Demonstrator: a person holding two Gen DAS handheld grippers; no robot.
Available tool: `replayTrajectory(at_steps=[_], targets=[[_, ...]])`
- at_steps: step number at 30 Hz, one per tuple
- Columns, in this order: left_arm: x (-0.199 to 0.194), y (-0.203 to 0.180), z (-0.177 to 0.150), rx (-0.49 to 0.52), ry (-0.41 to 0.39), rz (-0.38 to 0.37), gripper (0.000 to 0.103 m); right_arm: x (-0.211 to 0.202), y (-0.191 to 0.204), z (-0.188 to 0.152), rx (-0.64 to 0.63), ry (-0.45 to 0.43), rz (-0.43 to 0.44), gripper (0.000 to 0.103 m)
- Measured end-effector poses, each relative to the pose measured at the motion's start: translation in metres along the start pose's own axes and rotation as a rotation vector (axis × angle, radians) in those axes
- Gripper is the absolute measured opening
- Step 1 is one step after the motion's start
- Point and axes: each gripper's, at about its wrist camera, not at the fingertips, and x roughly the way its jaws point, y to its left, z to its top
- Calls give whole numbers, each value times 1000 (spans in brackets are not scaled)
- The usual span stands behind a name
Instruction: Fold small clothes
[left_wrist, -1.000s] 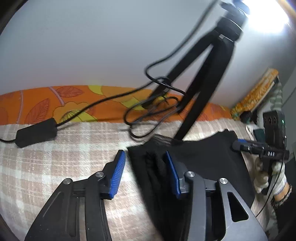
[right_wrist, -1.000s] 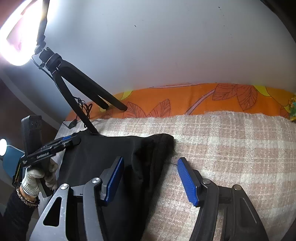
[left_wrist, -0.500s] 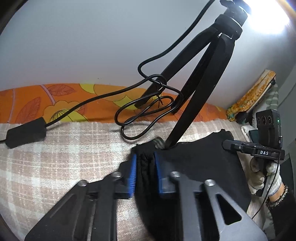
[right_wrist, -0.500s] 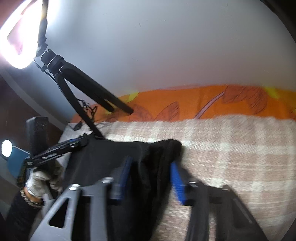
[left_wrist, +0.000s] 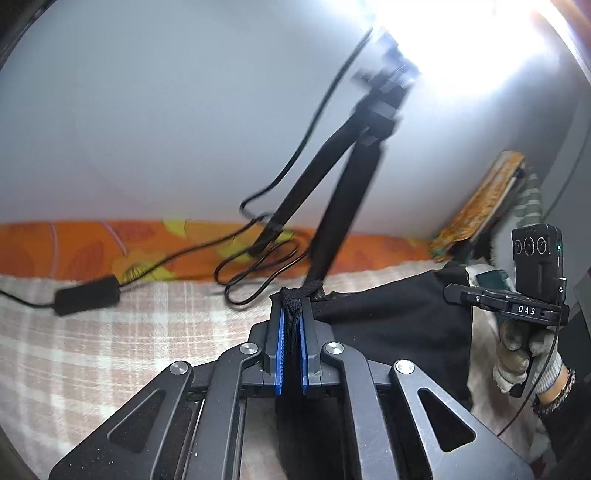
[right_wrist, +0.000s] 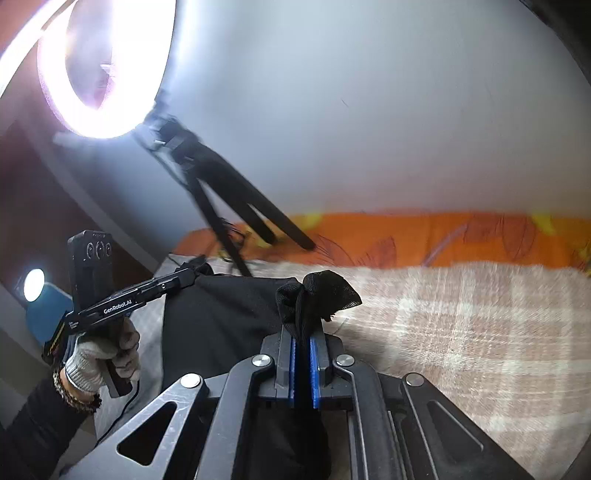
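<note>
A small black garment (left_wrist: 399, 325) hangs stretched between my two grippers above a checked blanket. My left gripper (left_wrist: 291, 306) is shut on one bunched corner of it, with black fabric pinched between the blue pads. My right gripper (right_wrist: 303, 325) is shut on the other corner, where a mesh tuft of the garment (right_wrist: 221, 317) sticks up past the fingertips. Each wrist view shows the other gripper, held in a gloved hand: the right one (left_wrist: 458, 291) and the left one (right_wrist: 195, 273).
A beige checked blanket (right_wrist: 461, 332) covers the bed, with an orange leaf-print sheet (left_wrist: 92, 247) along the wall. A black tripod (left_wrist: 343, 206) with a ring light (right_wrist: 99, 66) stands at the back, its cable and black adapter box (left_wrist: 86, 295) lying on the blanket.
Both grippers went from open around the garment's corners to shut on them. They have since lifted, and the garment now hangs between them off the blanket.
</note>
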Motion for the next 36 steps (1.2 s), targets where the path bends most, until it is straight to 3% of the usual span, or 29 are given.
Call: replayTrajectory(at_steps=[5,11,17,22,30,36], targets=[[-46,-22,-1,48,-58,-4,5,-36,29,-5,-71,-40,-5,3],[-92,-50,-23,107,-93,11,5,-73,71,-36,-152,-68,-20,3],[-136,-86,-70,214,-114,35,5,-105,105,-77,-237,-97,-56,3],[-163,-108,-116,273,-114,37,5,-123,132,-132,-318,-88,-87,3],[-172,-118,-202,307,-22,30,5,-130,149,-223,-401,-30,-131,4],[-179,-118,-239,323,72,37,7,-130,159,-271,-524,66,-191,10]])
